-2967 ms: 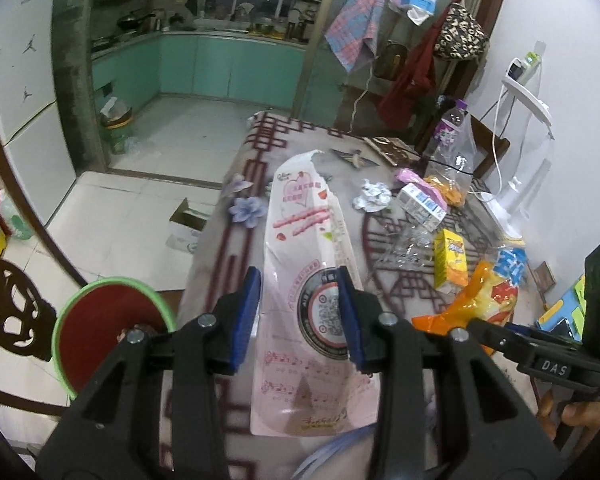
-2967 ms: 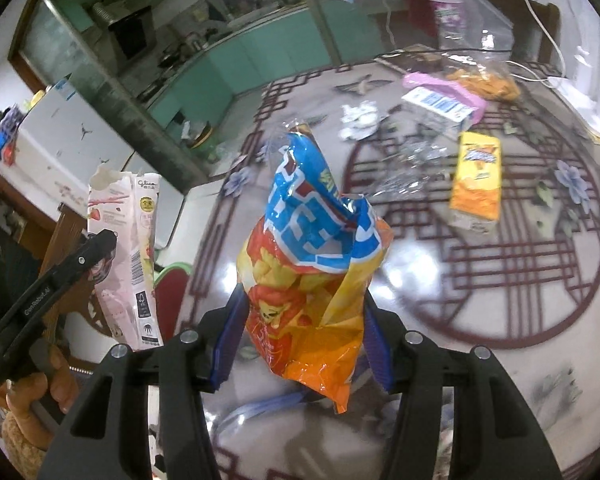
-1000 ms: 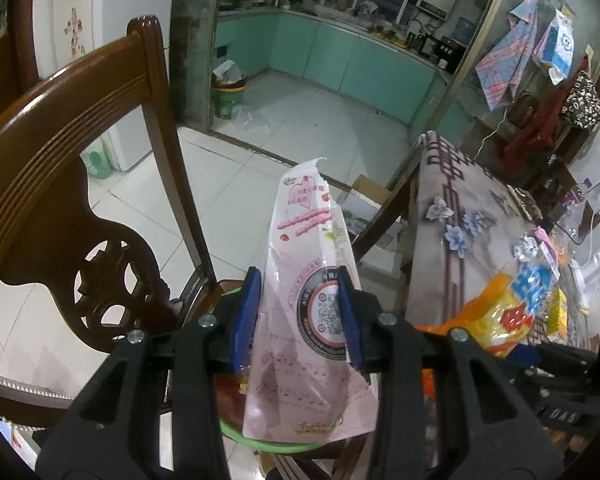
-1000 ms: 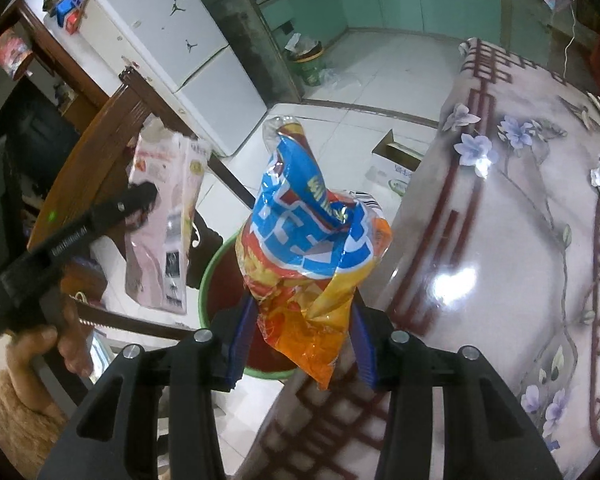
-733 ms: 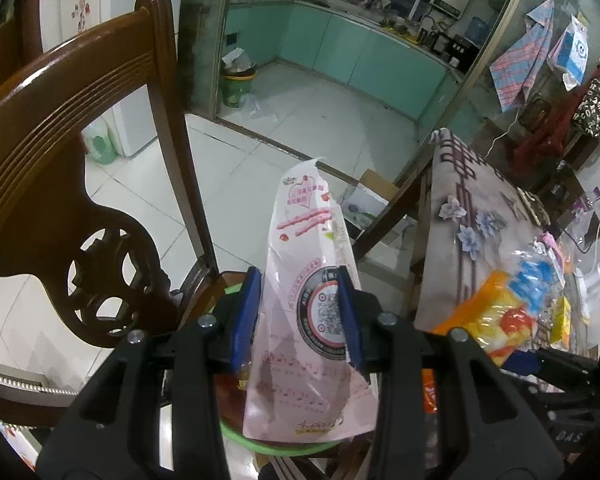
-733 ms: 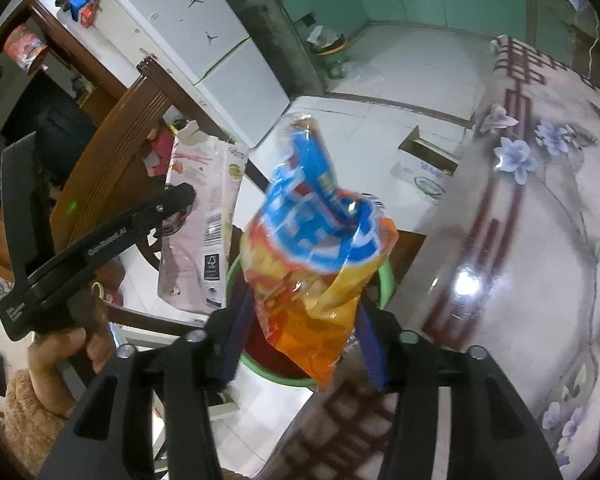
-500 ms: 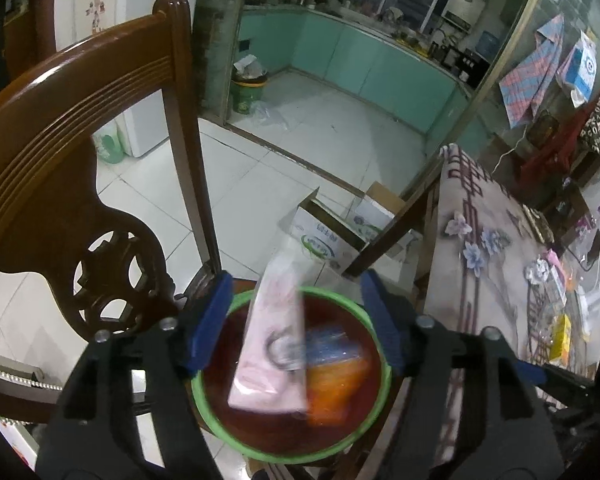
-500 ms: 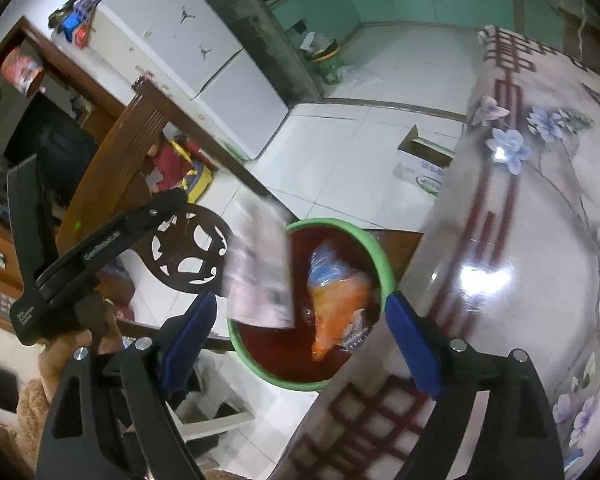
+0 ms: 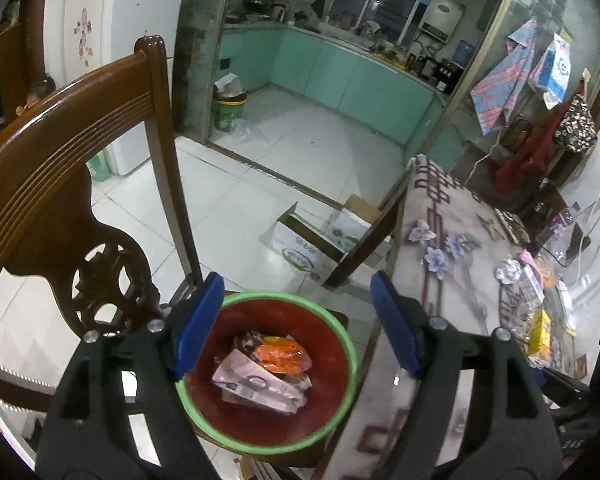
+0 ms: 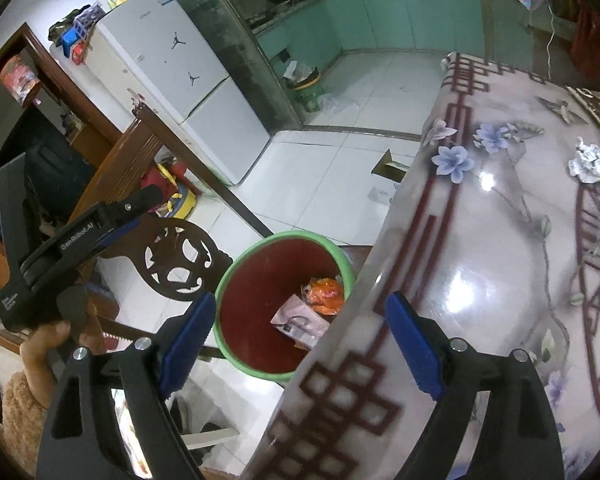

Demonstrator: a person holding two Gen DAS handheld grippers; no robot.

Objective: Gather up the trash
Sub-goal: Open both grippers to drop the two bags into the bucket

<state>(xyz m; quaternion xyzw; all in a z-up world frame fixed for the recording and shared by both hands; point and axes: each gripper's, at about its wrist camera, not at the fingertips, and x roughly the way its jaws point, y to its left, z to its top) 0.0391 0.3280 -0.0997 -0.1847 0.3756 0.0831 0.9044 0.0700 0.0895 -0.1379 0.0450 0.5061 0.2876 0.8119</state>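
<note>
Left claw (image 9: 296,324) angled down over the round red bin with green rim (image 9: 342,344), jaws just been opening, wide apart, nothing between them. Right claw (image 10: 296,340) same: tilted down, jaws spread, nothing held, straddling the bin rim and the surface (image 10: 480,280) edge. Pink printed wrapper (image 9: 260,384) and orange snack bag (image 9: 282,354) lie touching at the bin bottom. Bin sits on a seat, boxed between the carved dark wooden chair back (image 9: 80,216) and the patterned surface edge. Open white floor tiles (image 9: 236,200) beyond.
</note>
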